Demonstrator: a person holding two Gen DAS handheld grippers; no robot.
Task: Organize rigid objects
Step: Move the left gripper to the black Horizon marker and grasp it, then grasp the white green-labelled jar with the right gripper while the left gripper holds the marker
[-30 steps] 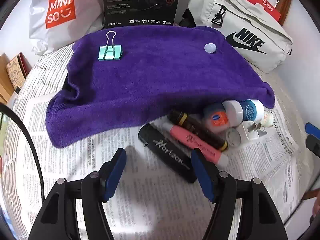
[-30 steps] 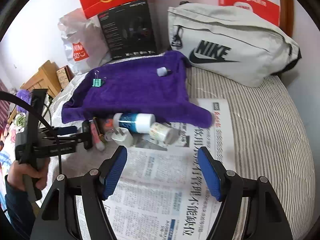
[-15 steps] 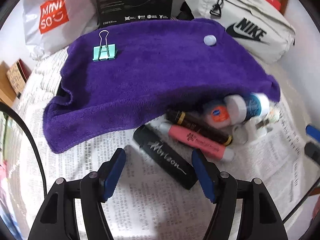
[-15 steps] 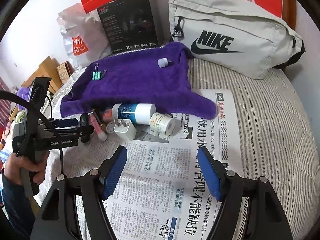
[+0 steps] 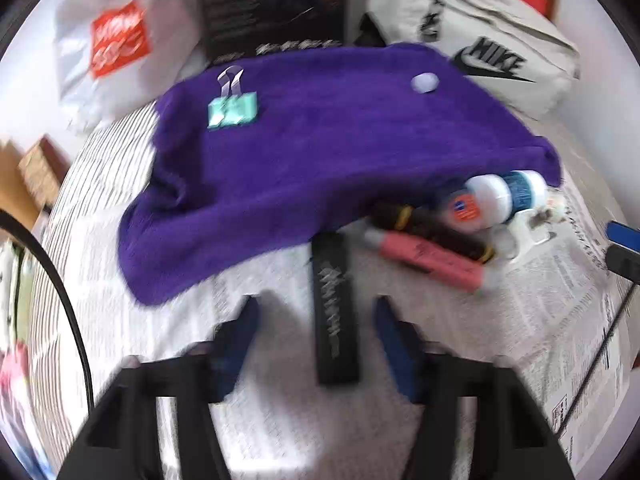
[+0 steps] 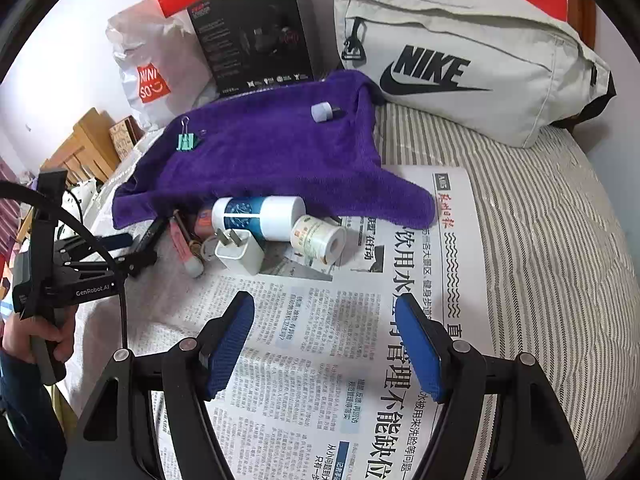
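A black bar with silver script (image 5: pixel 335 308) lies on the newspaper, pointing away between my open left gripper's (image 5: pixel 316 316) jaws, untouched. To its right lie a pink highlighter (image 5: pixel 430 260), a dark pen (image 5: pixel 436 232), a small jar with an orange label (image 5: pixel 464 208), a white-and-blue bottle (image 5: pixel 508 192) and a white charger plug (image 6: pixel 239 254). A tape roll (image 6: pixel 318 237) lies beside the bottle (image 6: pixel 256 216). A teal binder clip (image 5: pixel 232 110) and a small white cap (image 5: pixel 425 82) sit on the purple towel (image 5: pixel 328 152). My right gripper (image 6: pixel 326 340) is open and empty over the newspaper.
A grey Nike bag (image 6: pixel 460 60), a black box (image 6: pixel 252 36) and a white Miniso bag (image 6: pixel 156 68) line the back wall. The striped bedcover (image 6: pixel 540 220) extends right. My left gripper shows in the right wrist view (image 6: pixel 132 250).
The left gripper swung left and forward, so the black bar now lies lengthwise between its jaws; the view is blurred by motion. The right gripper moved forward toward the items.
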